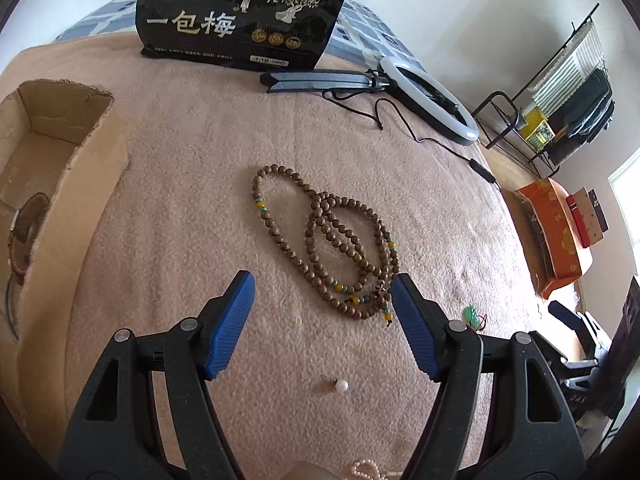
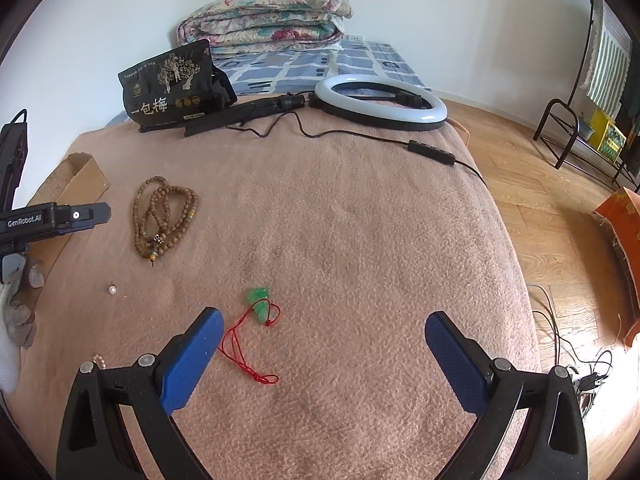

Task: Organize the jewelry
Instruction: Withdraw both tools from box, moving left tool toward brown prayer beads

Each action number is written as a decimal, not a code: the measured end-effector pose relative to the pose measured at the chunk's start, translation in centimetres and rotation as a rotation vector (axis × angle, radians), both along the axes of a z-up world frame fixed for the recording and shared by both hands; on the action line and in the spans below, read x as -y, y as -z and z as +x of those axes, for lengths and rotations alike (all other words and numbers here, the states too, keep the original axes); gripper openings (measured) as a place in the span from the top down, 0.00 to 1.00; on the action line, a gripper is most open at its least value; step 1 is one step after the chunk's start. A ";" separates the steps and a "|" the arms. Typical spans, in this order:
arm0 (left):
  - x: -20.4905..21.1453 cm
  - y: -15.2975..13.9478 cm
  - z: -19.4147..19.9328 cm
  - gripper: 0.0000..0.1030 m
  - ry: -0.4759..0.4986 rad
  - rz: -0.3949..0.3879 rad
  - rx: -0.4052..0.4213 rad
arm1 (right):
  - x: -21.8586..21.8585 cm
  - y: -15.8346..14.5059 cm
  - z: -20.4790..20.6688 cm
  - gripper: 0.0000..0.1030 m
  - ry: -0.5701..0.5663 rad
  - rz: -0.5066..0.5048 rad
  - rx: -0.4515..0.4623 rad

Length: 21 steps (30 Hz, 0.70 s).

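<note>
A long brown wooden bead necklace (image 1: 328,240) lies coiled on the pink blanket; it also shows in the right wrist view (image 2: 164,216). My left gripper (image 1: 323,282) is open and empty, its blue pads just short of the coil's near end. A single pearl (image 1: 343,385) lies between its arms, and a pink bead string (image 1: 366,470) shows at the bottom edge. A green jade pendant on a red cord (image 2: 259,300) lies just ahead of my right gripper (image 2: 322,322), which is open and empty. A cardboard box (image 1: 60,152) at the left holds a brown bracelet (image 1: 28,224).
A black snack bag (image 1: 244,12) stands at the blanket's far edge. A ring light (image 2: 380,100) with its stand and cable lies at the far right. Folded quilts (image 2: 268,12) are behind. The bed edge drops to a wooden floor (image 2: 560,208) on the right.
</note>
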<state>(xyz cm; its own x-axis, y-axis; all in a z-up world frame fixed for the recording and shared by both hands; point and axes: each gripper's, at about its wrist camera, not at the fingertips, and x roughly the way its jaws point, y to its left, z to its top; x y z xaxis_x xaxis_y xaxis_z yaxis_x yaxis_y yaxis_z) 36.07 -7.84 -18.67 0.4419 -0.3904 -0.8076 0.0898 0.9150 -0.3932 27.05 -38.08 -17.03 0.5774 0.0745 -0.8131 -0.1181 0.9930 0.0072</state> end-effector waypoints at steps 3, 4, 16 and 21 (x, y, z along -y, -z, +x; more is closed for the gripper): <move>-0.3 1.3 1.4 0.29 -0.033 -0.048 -0.045 | 0.0 0.7 0.5 0.02 -0.008 0.012 -0.017; -0.5 1.7 1.8 0.29 -0.046 -0.065 -0.058 | -0.1 0.9 0.6 0.03 -0.011 0.013 -0.020; 1.8 2.9 4.1 0.18 -0.031 -0.026 -0.078 | -0.4 2.7 2.0 0.08 -0.033 0.052 -0.068; 4.9 2.9 4.5 0.12 0.019 0.100 -0.066 | -0.6 3.2 2.2 0.13 -0.046 0.082 -0.094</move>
<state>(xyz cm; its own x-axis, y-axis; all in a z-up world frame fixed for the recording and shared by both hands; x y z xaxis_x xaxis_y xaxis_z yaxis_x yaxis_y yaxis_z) 40.60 -12.75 -21.60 0.3802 -0.3141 -0.8699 0.0841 0.9484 -0.3057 29.20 -37.48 -20.25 0.4932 0.1676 -0.8536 -0.1582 0.9822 0.1014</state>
